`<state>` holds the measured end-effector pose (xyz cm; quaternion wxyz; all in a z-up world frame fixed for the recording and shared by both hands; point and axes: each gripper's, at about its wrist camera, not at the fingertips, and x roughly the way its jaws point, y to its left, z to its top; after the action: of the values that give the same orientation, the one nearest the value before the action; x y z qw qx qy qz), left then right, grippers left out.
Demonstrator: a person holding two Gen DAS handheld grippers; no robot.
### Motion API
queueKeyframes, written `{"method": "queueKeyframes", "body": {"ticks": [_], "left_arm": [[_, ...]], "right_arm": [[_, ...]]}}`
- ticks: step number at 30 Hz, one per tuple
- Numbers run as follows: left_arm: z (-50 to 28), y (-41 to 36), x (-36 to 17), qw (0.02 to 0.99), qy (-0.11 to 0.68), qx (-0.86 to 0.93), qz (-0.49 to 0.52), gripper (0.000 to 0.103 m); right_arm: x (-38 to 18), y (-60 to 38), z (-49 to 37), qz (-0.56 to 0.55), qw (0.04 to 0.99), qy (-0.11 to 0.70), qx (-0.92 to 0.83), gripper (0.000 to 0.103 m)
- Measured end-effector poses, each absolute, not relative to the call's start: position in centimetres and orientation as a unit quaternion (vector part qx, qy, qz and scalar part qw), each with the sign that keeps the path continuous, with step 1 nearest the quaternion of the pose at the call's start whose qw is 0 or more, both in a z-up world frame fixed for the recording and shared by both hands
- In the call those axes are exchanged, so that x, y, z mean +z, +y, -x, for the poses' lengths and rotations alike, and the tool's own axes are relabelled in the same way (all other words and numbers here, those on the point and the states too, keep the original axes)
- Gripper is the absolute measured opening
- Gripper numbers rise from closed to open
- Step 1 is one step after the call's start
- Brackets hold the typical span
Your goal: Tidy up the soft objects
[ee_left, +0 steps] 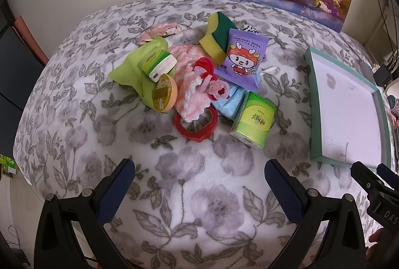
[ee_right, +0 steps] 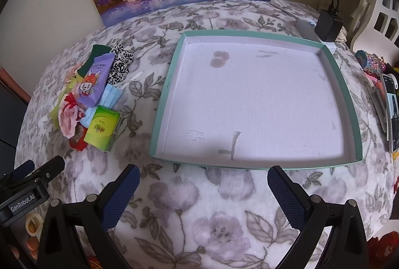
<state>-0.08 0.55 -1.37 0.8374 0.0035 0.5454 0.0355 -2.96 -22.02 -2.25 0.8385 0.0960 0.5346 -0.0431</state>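
Desk under a grey floral fleece cover (ee_left: pixel 199 194); I am working from both wrist views. Largest item: the shallow teal-rimmed tray (ee_right: pixel 159 119), white inside and holding nothing, filling the centre of the right wrist view and sitting at the right edge of the left wrist view. The pile of soft objects (ee_left: pixel 194 79) lies centre frame in the left wrist view and at the left edge of the right wrist view, so the pile is just left of the tray with a strip of bare fleece between. Left gripper (ee_left: pixel 199 184): fingers spread wide, nothing between them, pointing straight up-frame at the pile. Right gripper (ee_right: pixel 203 190): fingers likewise spread and empty, aimed at the tray's near rim. My judgement: the left one is nearer the pile, the right nearer the drop site. Nearest pile member to the left fingers is the green tissue pack (ee_left: pixel 253 120), lower right of the pile, long axis running up-frame and tilted slightly left, one end towards me; the finger gap spans across that axis already, so little wrist roll should be needed. Beside it, a red ring (ee_left: pixel 195 125) with the pink-and-white knitted cloth (ee_left: pixel 189 84) draped into it. Further up-frame: the purple baby wipes pack (ee_left: pixel 243 58) leaning on the yellow-green sponge (ee_left: pixel 217 34). Nothing moved into the tray yet.
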Motion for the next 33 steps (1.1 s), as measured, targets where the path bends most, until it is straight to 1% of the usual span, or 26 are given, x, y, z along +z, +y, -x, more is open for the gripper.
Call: {"method": "queueKeyframes", "body": {"ticks": [27,33], "left_arm": [[-0.39,0.68,-1.55,0.827,0.561,0.034,0.005,0.103],[-0.46,1.01,-1.53,0.827,0.561,0.033,0.019,0.103]], "right_arm": [[-2.48,-21.84,3.01,-0.093,0.838,0.537,-0.043,0.103],[-2.51,-21.84,3.05,-0.092,0.837,0.537,-0.043,0.103]]}}
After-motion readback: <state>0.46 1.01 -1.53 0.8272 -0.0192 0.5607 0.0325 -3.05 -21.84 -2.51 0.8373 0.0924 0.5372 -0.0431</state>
